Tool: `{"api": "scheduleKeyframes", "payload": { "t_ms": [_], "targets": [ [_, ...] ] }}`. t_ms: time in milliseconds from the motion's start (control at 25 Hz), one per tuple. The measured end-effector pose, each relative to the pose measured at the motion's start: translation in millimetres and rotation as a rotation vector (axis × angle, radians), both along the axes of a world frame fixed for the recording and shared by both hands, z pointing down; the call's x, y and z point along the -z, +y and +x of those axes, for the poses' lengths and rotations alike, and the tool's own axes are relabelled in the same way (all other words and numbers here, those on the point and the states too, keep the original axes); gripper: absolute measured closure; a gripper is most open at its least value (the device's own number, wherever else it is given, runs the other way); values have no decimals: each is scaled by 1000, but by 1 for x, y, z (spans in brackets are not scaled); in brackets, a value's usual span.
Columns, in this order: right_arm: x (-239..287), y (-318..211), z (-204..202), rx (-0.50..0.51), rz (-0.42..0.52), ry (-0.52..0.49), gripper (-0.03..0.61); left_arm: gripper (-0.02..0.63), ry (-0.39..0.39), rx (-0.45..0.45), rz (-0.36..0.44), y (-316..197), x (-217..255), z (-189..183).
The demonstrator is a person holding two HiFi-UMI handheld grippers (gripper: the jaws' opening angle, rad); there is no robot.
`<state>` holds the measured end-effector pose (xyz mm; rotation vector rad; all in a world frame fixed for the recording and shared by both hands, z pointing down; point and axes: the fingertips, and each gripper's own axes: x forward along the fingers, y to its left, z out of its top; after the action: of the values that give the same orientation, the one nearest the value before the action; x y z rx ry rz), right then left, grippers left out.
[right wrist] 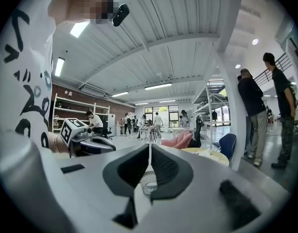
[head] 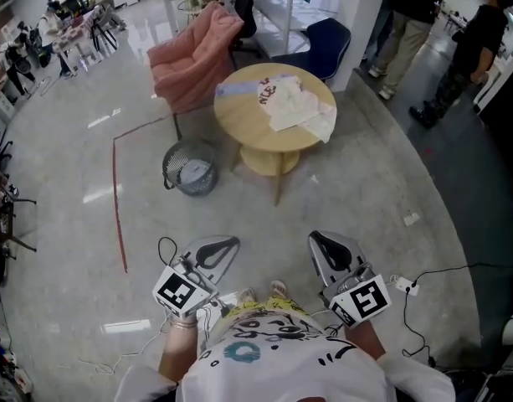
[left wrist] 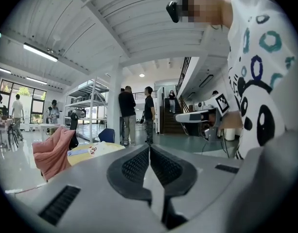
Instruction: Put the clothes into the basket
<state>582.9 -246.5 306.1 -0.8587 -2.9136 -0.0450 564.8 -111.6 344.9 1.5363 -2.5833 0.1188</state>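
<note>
On the round table (head: 239, 122) lie clothes (head: 294, 104), the basket (head: 174, 159) beside it.

You have bare grey floor (head: 264, 212) open just ahead of your left gripper (head: 229, 244) and right gripper (head: 317, 239). Farther on, a grey wire-mesh basket (head: 174, 155) stands before the left one, with a round pale wooden table (head: 243, 120) just right of it.

Count on inspection. I hold two grippers: left gripper (head: 225, 245), right gripper (head: 323, 241). Round table (head: 239, 120): one. Wire basket (head: 168, 162) on the floor: one. Heap of clothes (head: 294, 103) on the table: one; its pieces cannot be counted apart. Pink armchair (head: 193, 57): one. Blue chair (head: 327, 40): one. Standing people beyond the table: two (head: 411, 23) (head: 469, 48).
</note>
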Motion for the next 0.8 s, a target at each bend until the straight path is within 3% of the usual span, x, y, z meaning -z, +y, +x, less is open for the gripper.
{"api": "scheduleKeyframes", "payload": {
  "t_ms": [240,440,800],
  "targets": [
    [-8,2,-1,42,37,10,548,594,22,-5,-6,-6,-4,3],
    [4,-2,-10,96,27,0,548,594,38,60,14,-12,0,-7],
    [2,-42,-25,142,79,-8,548,594,1,71,10,-57,8,-20]
  ]
}}
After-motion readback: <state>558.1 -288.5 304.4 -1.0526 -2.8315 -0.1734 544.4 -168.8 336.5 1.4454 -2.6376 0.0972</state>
